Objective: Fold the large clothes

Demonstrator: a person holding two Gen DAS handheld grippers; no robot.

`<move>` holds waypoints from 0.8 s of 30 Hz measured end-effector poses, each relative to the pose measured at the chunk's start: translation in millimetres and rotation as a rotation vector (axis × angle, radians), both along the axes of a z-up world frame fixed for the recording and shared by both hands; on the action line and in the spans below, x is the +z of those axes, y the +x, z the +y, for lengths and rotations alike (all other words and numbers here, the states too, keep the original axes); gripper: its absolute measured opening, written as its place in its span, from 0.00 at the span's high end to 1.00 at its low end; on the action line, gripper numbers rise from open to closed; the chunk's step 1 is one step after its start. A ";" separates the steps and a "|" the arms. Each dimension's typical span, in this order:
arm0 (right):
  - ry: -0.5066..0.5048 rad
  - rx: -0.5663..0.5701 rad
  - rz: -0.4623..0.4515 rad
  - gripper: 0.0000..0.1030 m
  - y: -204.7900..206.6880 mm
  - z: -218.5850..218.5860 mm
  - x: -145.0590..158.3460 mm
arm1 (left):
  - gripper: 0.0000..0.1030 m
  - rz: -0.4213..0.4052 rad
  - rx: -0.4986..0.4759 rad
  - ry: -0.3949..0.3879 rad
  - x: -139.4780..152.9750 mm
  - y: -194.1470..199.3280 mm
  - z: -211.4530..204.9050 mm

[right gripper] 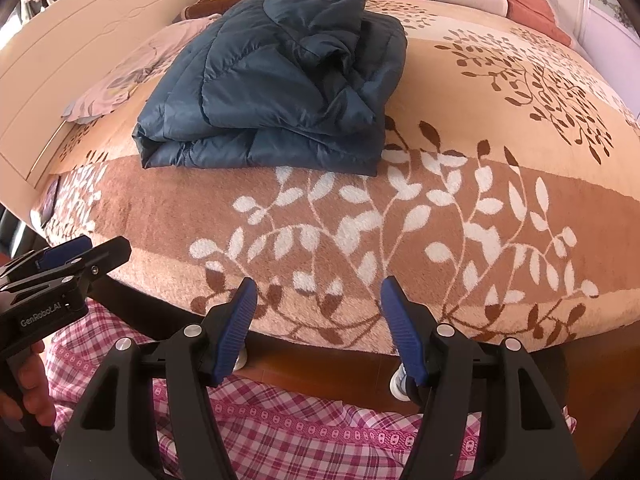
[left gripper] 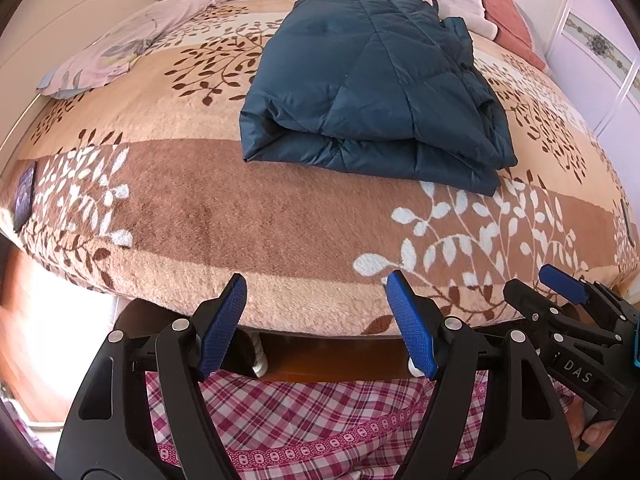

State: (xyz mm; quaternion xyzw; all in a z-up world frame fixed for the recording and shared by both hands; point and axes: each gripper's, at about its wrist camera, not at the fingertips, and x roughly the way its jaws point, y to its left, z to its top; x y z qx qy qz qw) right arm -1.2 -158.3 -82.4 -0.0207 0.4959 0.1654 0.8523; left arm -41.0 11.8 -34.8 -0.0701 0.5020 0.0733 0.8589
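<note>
**A:** How do the two grippers stand?

**B:** The left gripper (left gripper: 316, 320) has its blue-padded fingers (left gripper: 222, 324) spread wide, with nothing between them and nothing touching them. The right gripper (right gripper: 318, 324) is spread just as wide and is likewise empty. Both hang off the near edge of the bed, above the person's pink plaid clothing (left gripper: 320, 412).

**A:** And the hands?

**B:** Each gripper points forward, level, toward the bed. From the left wrist view, the right gripper (left gripper: 568, 292) sits just beside the left one, on its right. From the right wrist view, a hand (right gripper: 28, 384) is wrapped around the left gripper's handle at the far left.

**A:** Where is the garment?

**B:** A dark teal quilted puffer jacket (left gripper: 372, 80) lies folded into a thick rectangle on the beige leaf-patterned blanket (left gripper: 200, 216), well ahead of both grippers and apart from them. It is straight ahead of the left gripper, slightly right; it is ahead and to the left of the right gripper (right gripper: 280, 76). Its top layer looks rumpled in the right wrist view.

**A:** Anything beyond it?

**B:** Pillows (left gripper: 500, 12) at the bed's far end, and a dark phone-like slab (left gripper: 24, 196) at the blanket's far left edge.
</note>
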 end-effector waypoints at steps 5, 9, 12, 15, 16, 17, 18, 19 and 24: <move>-0.001 -0.002 0.000 0.39 -0.3 -0.6 0.5 | 0.30 -0.003 -0.003 0.000 0.3 -0.6 -0.2; -0.001 -0.004 0.001 0.39 -0.3 -0.8 0.2 | 0.30 -0.005 -0.002 0.000 0.5 -1.1 -0.4; 0.001 -0.004 0.003 0.39 -0.5 -1.3 -0.3 | 0.30 -0.005 -0.003 -0.001 0.4 -1.7 -1.1; 0.002 -0.005 0.004 0.39 -1.1 -1.2 -0.7 | 0.30 -0.006 -0.002 -0.001 0.9 -1.9 -1.1; 0.002 -0.004 0.004 0.39 -1.2 -1.3 -0.6 | 0.30 -0.008 -0.002 -0.002 1.1 -2.3 -1.5; 0.002 -0.004 0.004 0.39 -1.3 -1.5 -0.6 | 0.30 -0.008 -0.003 -0.003 1.2 -2.6 -1.6; 0.002 -0.003 0.004 0.39 -1.1 -1.5 -0.7 | 0.30 -0.009 -0.003 -0.003 1.4 -2.9 -1.8; 0.002 -0.003 0.005 0.39 -1.2 -1.4 -1.0 | 0.30 -0.010 -0.003 -0.004 1.5 -3.1 -1.6; 0.001 0.000 0.008 0.39 -2.1 -0.2 -2.6 | 0.30 -0.012 -0.004 -0.005 2.0 -3.5 -1.9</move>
